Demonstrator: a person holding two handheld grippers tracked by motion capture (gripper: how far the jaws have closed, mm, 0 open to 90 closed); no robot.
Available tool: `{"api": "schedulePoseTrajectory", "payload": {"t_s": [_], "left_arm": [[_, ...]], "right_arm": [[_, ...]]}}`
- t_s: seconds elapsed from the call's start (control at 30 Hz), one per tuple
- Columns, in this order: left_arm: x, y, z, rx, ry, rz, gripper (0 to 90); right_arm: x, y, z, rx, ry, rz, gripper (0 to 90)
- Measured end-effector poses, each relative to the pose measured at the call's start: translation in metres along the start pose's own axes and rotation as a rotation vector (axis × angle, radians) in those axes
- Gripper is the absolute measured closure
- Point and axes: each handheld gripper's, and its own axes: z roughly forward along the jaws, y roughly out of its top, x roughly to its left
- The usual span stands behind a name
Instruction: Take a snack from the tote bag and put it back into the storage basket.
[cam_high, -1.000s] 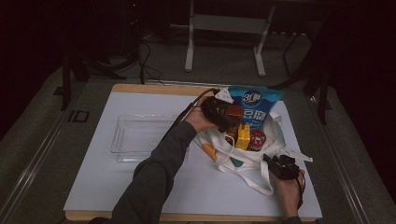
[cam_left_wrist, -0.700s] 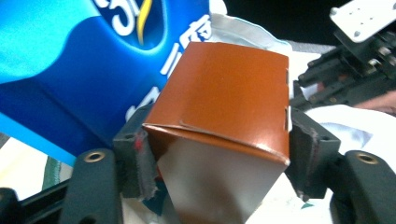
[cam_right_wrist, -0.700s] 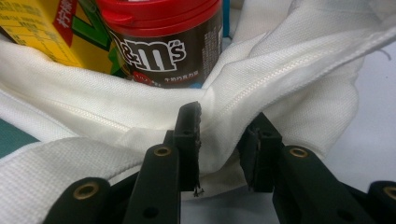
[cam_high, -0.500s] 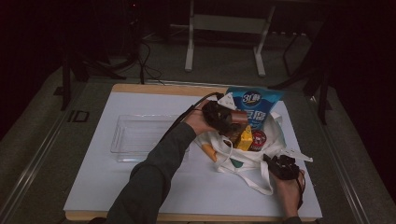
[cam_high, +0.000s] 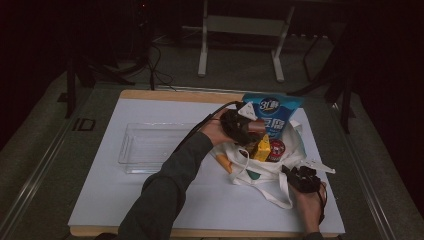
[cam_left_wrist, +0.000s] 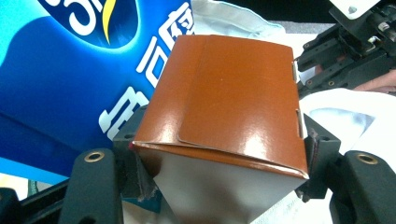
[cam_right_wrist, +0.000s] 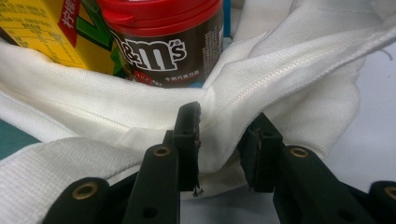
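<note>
The left gripper (cam_left_wrist: 219, 154) is clamping one glossy brown rectangular cardboard carton (cam_left_wrist: 224, 102) above one white woven cloth bag (cam_high: 260, 170); the right gripper (cam_right_wrist: 219, 140) is pinching the bag's rim at 5 o'clock.

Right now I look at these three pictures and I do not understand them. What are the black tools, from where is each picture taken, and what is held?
A person sits at a table and holds black tongs in each hand. The high view looks down from above. Each of the other two pictures comes from a camera riding on one pair of tongs.

On the white table lie an empty clear tray and a white cloth bag. In the bag are a blue packet, a yellow carton and a red-lidded candy jar.

The left tongs, whose jaws have just been closing, grip a brown box above the bag. The right tongs pinch the bag's edge.
</note>
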Motion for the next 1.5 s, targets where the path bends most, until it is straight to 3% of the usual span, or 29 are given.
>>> {"api": "schedulePoseTrajectory", "payload": {"t_s": [0.1,0.33,0.6,1.17,1.5], "left_arm": [[-0.001,-0.002,0.0,-0.006,0.003,-0.004,36.3],[-0.001,-0.017,0.003,-0.145,0.008,-0.088,35.7],[-0.001,-0.026,0.008,-0.215,-0.01,-0.141,34.9],[-0.009,-0.025,0.007,-0.253,0.044,-0.134,42.2],[-0.01,-0.019,-0.017,-0.257,0.098,-0.122,43.1]], "right_arm": [[0.0,0.0,0.0,0.0,0.002,0.0,69.5],[0.0,0.0,0.0,-0.001,0.002,-0.001,69.3],[-0.001,0.0,0.0,-0.002,0.006,0.002,69.1],[-0.001,0.0,0.0,-0.003,0.01,0.01,68.7],[-0.001,-0.001,0.0,-0.007,0.014,0.006,68.1]]}}
